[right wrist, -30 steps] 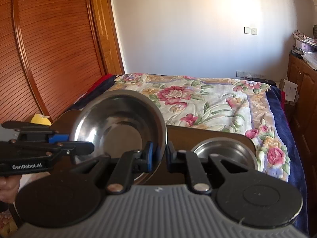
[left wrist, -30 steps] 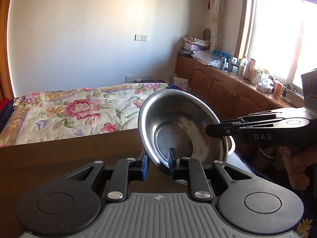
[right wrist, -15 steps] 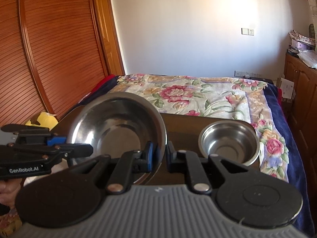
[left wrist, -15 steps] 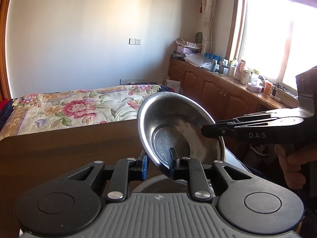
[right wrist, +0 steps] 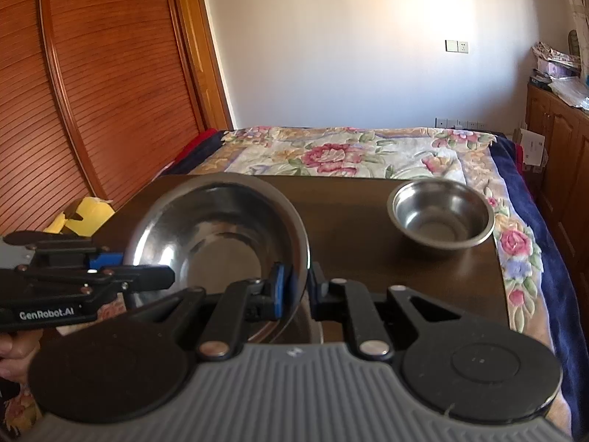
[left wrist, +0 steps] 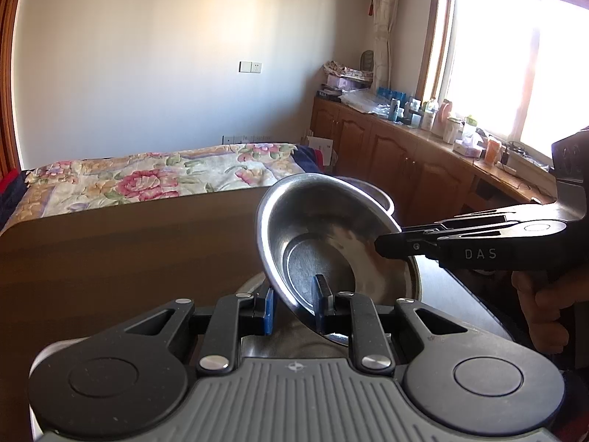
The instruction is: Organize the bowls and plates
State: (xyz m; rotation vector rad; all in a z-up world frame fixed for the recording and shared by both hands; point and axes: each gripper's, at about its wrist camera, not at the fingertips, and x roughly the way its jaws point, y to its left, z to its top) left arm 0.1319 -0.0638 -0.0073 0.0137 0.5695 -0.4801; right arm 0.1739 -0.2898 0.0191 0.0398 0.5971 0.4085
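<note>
A wide steel bowl [left wrist: 331, 243] is held tilted above the dark wooden table [left wrist: 129, 258] by both grippers. My left gripper [left wrist: 296, 307] is shut on its near rim. My right gripper [right wrist: 294, 287] is shut on the opposite rim of the same bowl [right wrist: 217, 235]. Each gripper shows in the other's view, the right one [left wrist: 390, 246] and the left one [right wrist: 162, 280]. Another steel dish [left wrist: 279, 346] lies just beneath the held bowl. A smaller steel bowl [right wrist: 441, 217] stands upright on the table's far right corner.
A bed with a floral cover [right wrist: 349, 154] lies beyond the table. Wooden cabinets with bottles [left wrist: 405, 147] run under the window. A slatted wooden wardrobe [right wrist: 73, 92] stands at the left. A yellow object [right wrist: 86, 215] sits off the table's left edge.
Both grippers have lowered the wide bowl towards the table; the dish beneath it has come into view, and the small bowl now sits further off to the right.
</note>
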